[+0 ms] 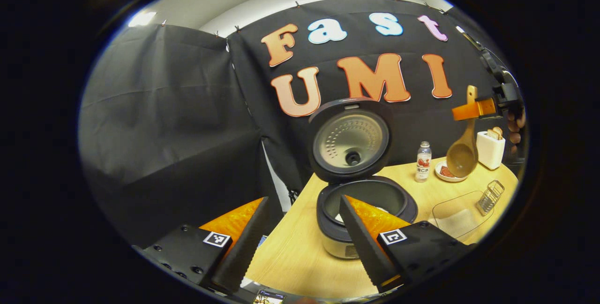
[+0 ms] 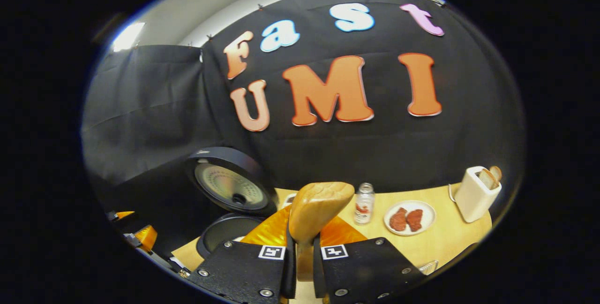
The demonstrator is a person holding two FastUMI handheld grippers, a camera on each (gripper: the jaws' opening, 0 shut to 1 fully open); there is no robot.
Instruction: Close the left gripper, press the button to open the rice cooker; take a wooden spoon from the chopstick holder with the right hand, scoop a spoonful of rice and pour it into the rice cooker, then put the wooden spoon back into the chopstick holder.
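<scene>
The rice cooker stands on the wooden table with its lid raised upright. My left gripper is open just in front of it, with nothing between its fingers. Far right and well above the table, my right gripper is shut on the handle of the wooden spoon, whose bowl hangs down. The wire chopstick holder sits below it, beside a clear container of rice. In the right gripper view the spoon rises from the shut right gripper. The open cooker and left gripper lie to the left.
A small bottle, a white plate of food and a white toaster stand along the back of the table. The same bottle, plate and toaster appear in the right gripper view. The table's left edge runs beside the cooker.
</scene>
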